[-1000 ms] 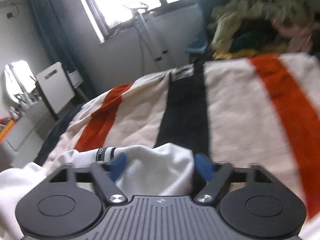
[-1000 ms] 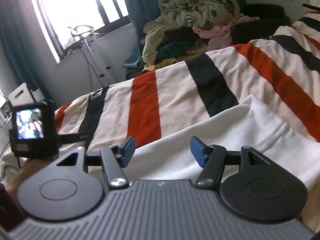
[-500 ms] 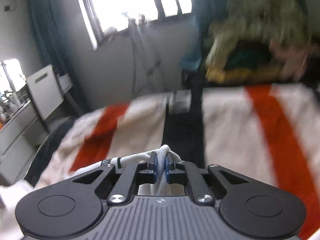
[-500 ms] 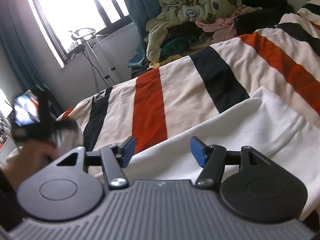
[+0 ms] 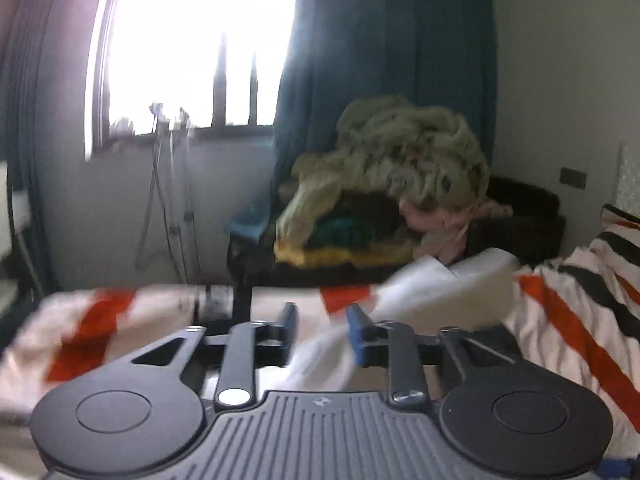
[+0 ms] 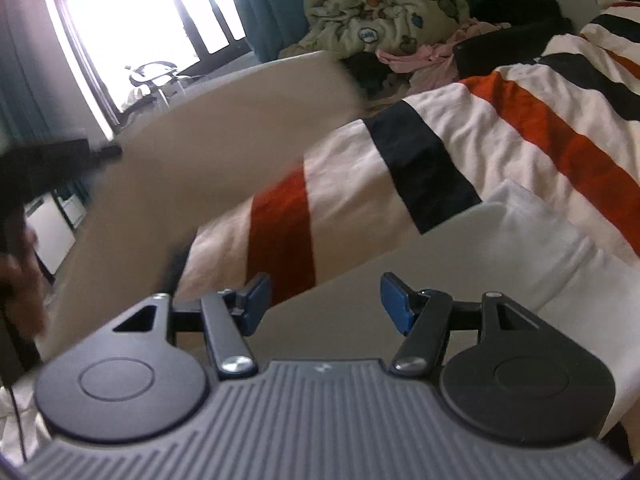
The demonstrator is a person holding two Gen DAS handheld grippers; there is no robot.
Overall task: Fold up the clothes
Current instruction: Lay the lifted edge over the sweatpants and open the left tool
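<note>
A white garment [image 6: 500, 256] lies on the striped bed cover [image 6: 460, 120]. In the right wrist view a blurred flap of it [image 6: 224, 128] hangs in the air on the left, beside the left tool [image 6: 44, 164]. In the left wrist view the white cloth [image 5: 424, 292] streams away to the right, and a fold of it lies between the parted blue pads. My left gripper [image 5: 322, 328] is open. My right gripper [image 6: 322, 300] is open and empty just above the garment's near edge.
A heap of clothes and a pale blanket [image 5: 400, 172] sits on a dark chair beyond the bed. A window [image 5: 192, 40], teal curtains [image 5: 380, 60] and a metal stand [image 5: 168, 184] are at the back. White furniture [image 6: 52, 232] stands left.
My left gripper was shut on the white cloth half a second ago; its jaws now stand apart, and it has lifted and swung right. The cloth is flying. My right gripper stays open, barely moved.
</note>
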